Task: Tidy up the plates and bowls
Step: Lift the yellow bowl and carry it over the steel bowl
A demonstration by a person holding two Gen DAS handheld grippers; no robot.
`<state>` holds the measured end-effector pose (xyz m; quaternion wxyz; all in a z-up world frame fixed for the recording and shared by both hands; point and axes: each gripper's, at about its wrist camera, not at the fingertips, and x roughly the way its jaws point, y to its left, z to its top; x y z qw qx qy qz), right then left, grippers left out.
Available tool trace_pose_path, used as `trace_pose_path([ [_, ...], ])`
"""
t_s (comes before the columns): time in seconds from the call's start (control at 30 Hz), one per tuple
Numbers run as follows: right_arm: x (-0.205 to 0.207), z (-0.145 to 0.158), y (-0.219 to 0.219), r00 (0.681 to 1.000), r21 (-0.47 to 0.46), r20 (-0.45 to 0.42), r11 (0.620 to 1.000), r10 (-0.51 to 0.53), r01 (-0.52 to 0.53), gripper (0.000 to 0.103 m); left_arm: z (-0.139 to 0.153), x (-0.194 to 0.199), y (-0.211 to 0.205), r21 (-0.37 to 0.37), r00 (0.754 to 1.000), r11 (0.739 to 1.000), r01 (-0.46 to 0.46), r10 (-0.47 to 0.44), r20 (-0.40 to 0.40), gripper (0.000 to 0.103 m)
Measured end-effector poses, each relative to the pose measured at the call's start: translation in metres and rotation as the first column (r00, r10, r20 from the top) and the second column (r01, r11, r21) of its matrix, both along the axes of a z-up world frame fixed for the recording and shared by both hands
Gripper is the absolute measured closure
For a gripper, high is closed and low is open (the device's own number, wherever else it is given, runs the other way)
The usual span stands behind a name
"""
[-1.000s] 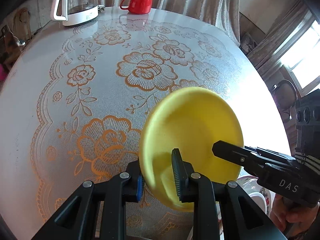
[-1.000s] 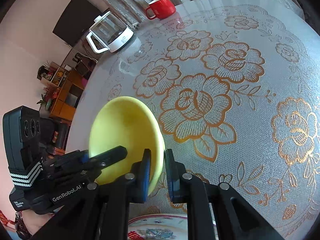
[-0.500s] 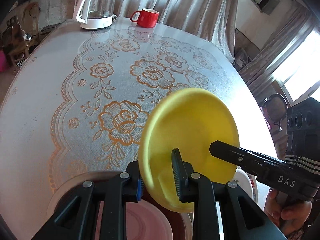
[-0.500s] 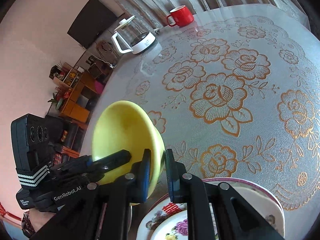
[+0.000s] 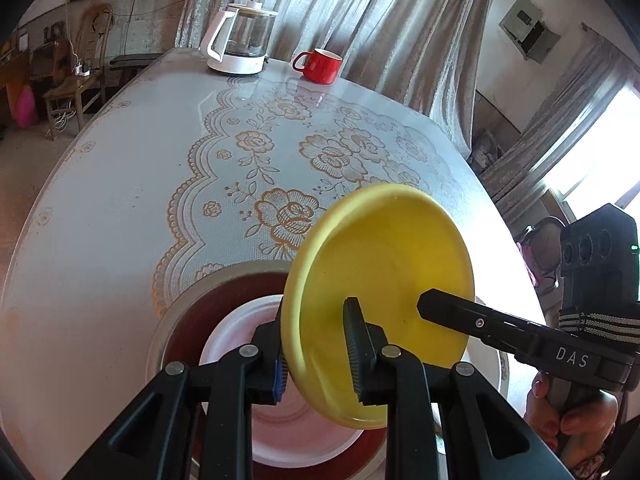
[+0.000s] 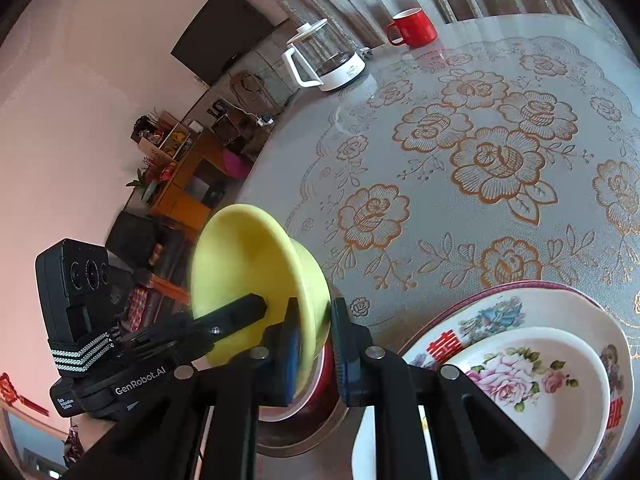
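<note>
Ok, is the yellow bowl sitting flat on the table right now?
No, the yellow bowl is tilted on edge in the air, its rim pinched by both the left tool and the right tool.

Your left gripper [image 5: 316, 354] and right gripper [image 6: 314, 346] both tilt downward, each pinched tight across the rim of the yellow bowl [image 5: 384, 280] from opposite sides. Your right hand [image 5: 568, 412], seemingly bare, wraps its handle.

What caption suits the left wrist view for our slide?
Left gripper and right gripper clamp a tilted yellow plastic bowl above a pink plate.
</note>
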<state>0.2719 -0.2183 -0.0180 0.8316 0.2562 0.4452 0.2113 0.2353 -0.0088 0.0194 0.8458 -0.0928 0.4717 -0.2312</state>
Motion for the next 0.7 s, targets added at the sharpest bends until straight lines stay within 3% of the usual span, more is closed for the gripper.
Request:
trace_pose_path([
  [0.7, -0.014, -0.019, 0.037, 0.996, 0.002, -0.065, 0.998, 0.056, -0.056, 0.088, -0.025, -0.017, 0.034, -0.009, 0.999, 0.999, -0.039, 0.039, -0.032, 0.078],
])
